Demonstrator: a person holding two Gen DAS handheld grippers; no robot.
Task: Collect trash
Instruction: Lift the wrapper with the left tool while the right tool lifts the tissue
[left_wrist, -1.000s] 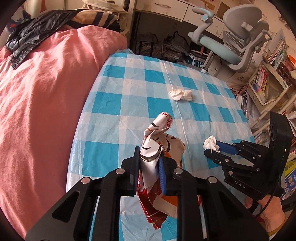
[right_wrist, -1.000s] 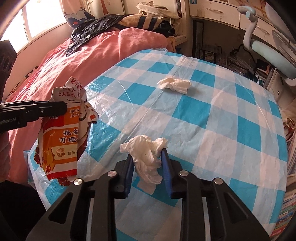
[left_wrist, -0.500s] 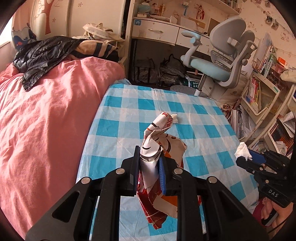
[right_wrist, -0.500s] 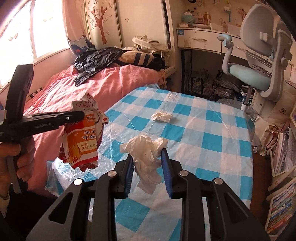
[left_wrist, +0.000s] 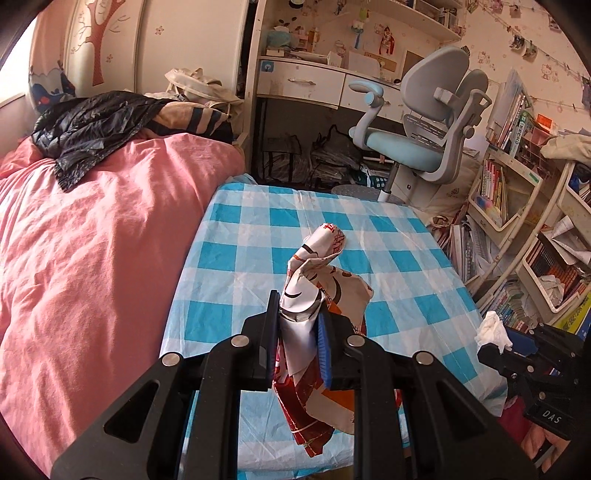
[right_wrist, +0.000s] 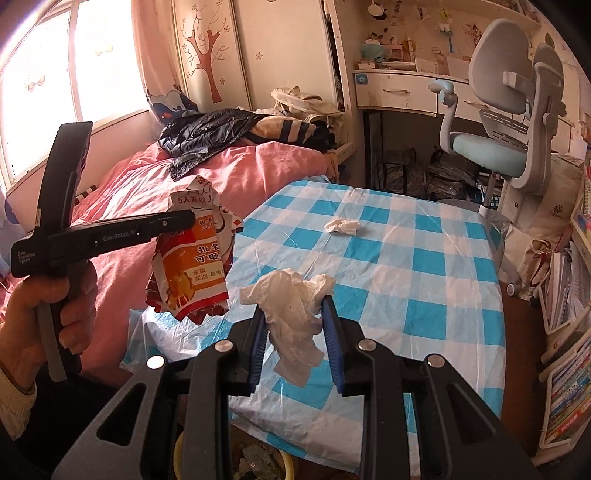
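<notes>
Crumpled red, orange and white snack wrapper (left_wrist: 317, 295) hangs pinched in the nearly closed jaws of the left gripper (left_wrist: 298, 345), lifted above the near edge of the blue-checked tabletop (left_wrist: 388, 258). The right gripper (right_wrist: 297, 328) has its jaws narrowed on a wadded white tissue (right_wrist: 291, 306), also held in the air. Two pieces look collected; one more crumpled tissue (right_wrist: 341, 226) lies on the tabletop, toward the far side. Below the near edge, a yellow-rimmed bin (right_wrist: 258, 461) shows what seems to be scraps inside. A pink bed (left_wrist: 92, 240) stands beside the table.
</notes>
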